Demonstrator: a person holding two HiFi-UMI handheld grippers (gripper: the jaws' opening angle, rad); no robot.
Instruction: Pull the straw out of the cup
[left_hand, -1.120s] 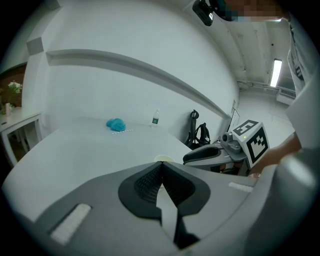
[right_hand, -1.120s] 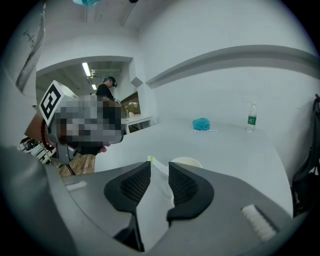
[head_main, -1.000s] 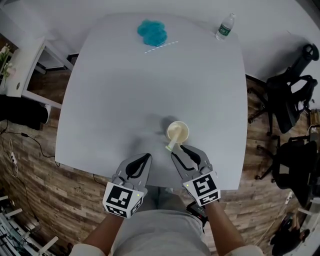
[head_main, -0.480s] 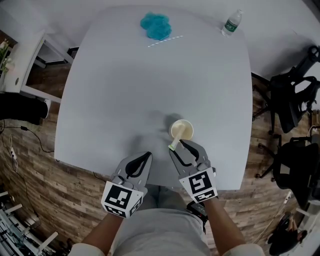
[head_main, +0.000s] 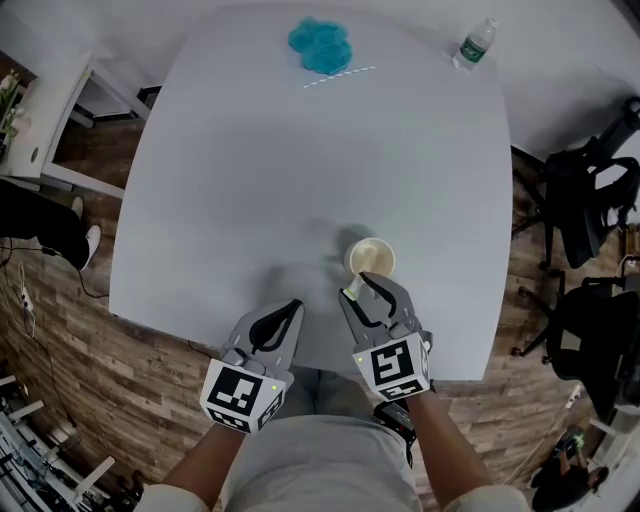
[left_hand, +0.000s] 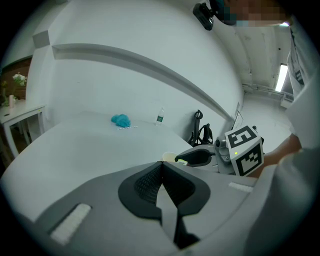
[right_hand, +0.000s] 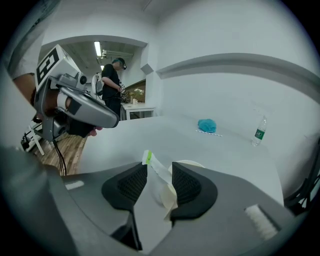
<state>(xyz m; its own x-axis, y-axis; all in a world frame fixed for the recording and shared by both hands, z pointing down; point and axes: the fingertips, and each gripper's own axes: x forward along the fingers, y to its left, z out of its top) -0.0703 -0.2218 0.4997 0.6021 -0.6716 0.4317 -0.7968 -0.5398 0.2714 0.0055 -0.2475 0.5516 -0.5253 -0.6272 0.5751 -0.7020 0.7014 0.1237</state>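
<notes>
A pale paper cup (head_main: 371, 258) stands near the table's front edge, with a clear wrapped straw (head_main: 351, 289) leaning out of it toward me. My right gripper (head_main: 362, 290) is just in front of the cup, open. In the right gripper view the straw (right_hand: 156, 170), green at its tip, runs slantwise through the gap between the pads without being pinched, and the cup (right_hand: 189, 165) shows behind the right jaw. My left gripper (head_main: 284, 318) hovers to the left over the table edge, shut and empty. From the left gripper view the cup (left_hand: 169, 157) and right gripper (left_hand: 200, 156) sit ahead.
At the table's far side lie a blue cloth (head_main: 320, 44) and a striped straw (head_main: 339, 77); a water bottle (head_main: 474, 45) stands at the far right corner. Black office chairs (head_main: 585, 200) are off to the right. A person (right_hand: 112, 80) stands in the background.
My right gripper has edged toward the cup and rolled slightly, and its jaws have widened around the straw's outer end. The left gripper has stayed put.
</notes>
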